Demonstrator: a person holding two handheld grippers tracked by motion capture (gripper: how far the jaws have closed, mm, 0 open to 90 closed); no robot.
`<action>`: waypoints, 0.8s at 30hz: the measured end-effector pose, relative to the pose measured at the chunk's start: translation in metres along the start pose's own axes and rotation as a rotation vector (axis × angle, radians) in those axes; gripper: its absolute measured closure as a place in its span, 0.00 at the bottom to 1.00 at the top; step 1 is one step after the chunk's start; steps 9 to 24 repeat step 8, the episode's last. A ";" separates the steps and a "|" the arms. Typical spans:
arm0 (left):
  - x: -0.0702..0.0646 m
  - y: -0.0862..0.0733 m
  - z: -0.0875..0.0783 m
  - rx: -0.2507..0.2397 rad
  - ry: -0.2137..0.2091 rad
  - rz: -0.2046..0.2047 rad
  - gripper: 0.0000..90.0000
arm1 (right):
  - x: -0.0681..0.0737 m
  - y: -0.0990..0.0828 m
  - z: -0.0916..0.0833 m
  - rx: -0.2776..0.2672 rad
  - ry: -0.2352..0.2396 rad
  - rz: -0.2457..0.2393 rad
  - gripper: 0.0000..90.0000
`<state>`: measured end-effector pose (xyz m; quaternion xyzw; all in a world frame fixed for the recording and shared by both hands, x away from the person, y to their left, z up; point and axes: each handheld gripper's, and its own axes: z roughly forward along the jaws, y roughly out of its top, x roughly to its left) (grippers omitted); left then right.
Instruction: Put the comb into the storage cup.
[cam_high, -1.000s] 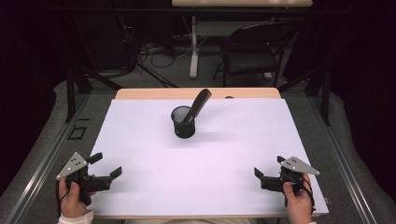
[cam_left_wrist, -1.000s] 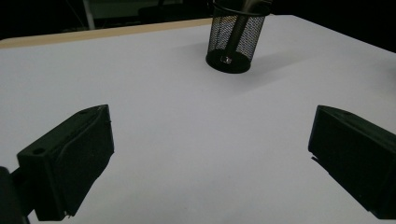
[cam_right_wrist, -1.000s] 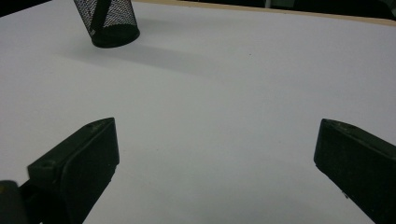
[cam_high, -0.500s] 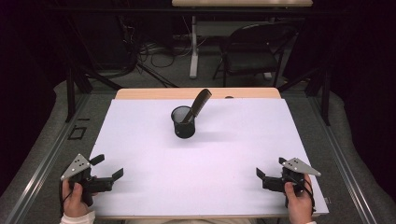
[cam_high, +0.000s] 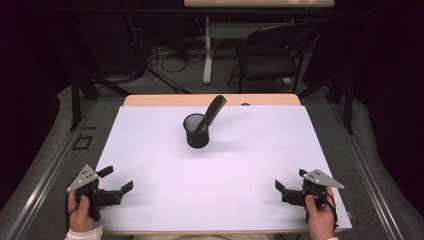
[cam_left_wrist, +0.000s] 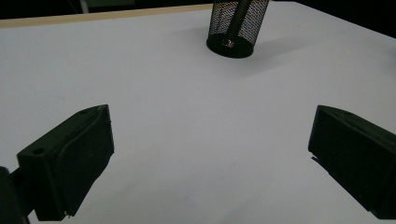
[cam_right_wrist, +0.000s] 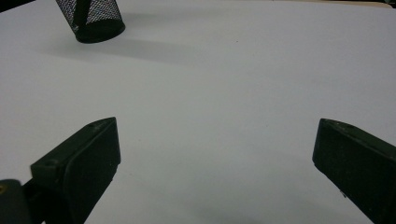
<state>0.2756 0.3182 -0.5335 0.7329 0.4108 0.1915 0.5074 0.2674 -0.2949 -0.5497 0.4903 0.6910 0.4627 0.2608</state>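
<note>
Left gripper: our black two-jaw left gripper sits at the near left corner of the white table sheet, held low in the hand; jaws spread wide, nothing between them. We judge this a rest pose, aimed inward at the cup so a reach can start straight.

Left gripper view: bare white sheet lies between the spread jaws; the cup stands upright, well apart, at the top of the view.

Cup: the black round wire-mesh cup stands upright at the middle of the sheet, toward the far edge, well apart from both grippers. Central placing leaves it open to either hand, we judge.

Comb: a dark flat comb-like tool stands in the cup, leaning up and to the right against the rim; its top sticks out well above the mesh, which offers a free end to pinch.

Right gripper: our black two-jaw right gripper rests at the near right corner, jaws spread and empty, mirroring the left.

Right gripper view: the cup shows tilted at top left, because the camera is turned with the hand.
</note>
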 end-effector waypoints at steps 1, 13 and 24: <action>0.000 0.000 0.000 0.000 0.003 0.001 0.00 | 0.000 0.000 0.000 0.005 -0.001 -0.001 0.01; 0.001 0.000 0.000 -0.001 0.005 0.000 0.00 | 0.000 0.000 -0.001 0.011 -0.007 -0.006 0.02; 0.001 0.000 0.000 -0.001 0.005 0.000 0.00 | 0.000 0.000 -0.001 0.011 -0.007 -0.006 0.02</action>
